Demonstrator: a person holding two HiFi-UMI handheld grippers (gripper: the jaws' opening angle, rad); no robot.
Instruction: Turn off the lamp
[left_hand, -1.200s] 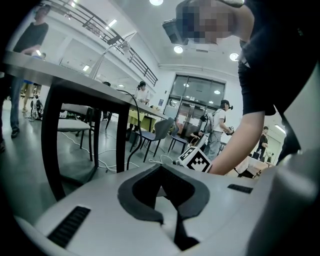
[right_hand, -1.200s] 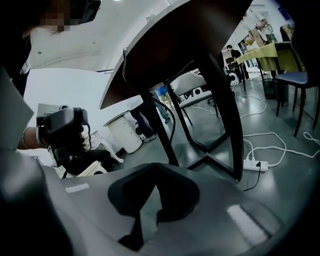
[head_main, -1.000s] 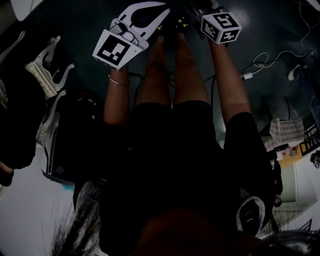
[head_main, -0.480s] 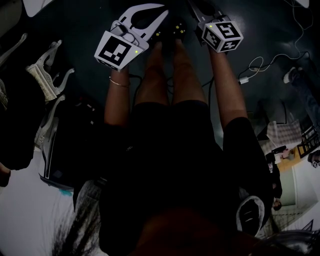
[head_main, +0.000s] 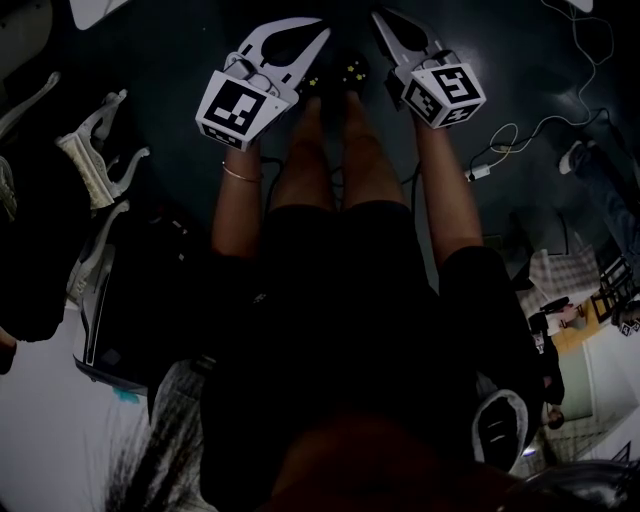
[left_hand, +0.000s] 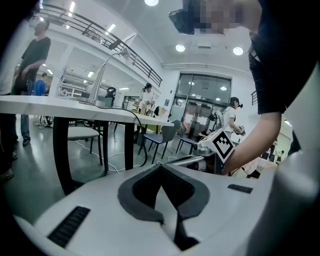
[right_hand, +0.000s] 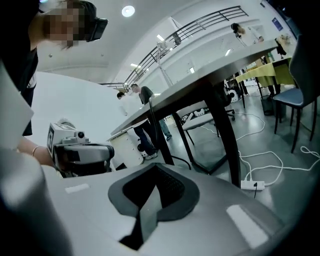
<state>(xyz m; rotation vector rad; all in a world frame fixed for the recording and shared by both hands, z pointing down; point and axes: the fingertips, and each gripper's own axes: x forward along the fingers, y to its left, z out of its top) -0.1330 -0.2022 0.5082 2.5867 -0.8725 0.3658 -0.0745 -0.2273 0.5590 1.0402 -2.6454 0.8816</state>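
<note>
A long table (left_hand: 45, 106) crosses the left gripper view from nine o'clock, bearing the desk lamp (left_hand: 103, 73) at about ten o'clock, well apart from the left gripper (left_hand: 161, 167) and right gripper (right_hand: 156, 166), each with jaws pressed together on nothing.

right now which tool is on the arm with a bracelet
The left white tool: a thin bracelet circles the wrist behind it, while the wrist behind the right white tool is bare.

The right hand-held gripper (head_main: 382, 18) has risen toward the head camera, its tip now fully in view.
</note>
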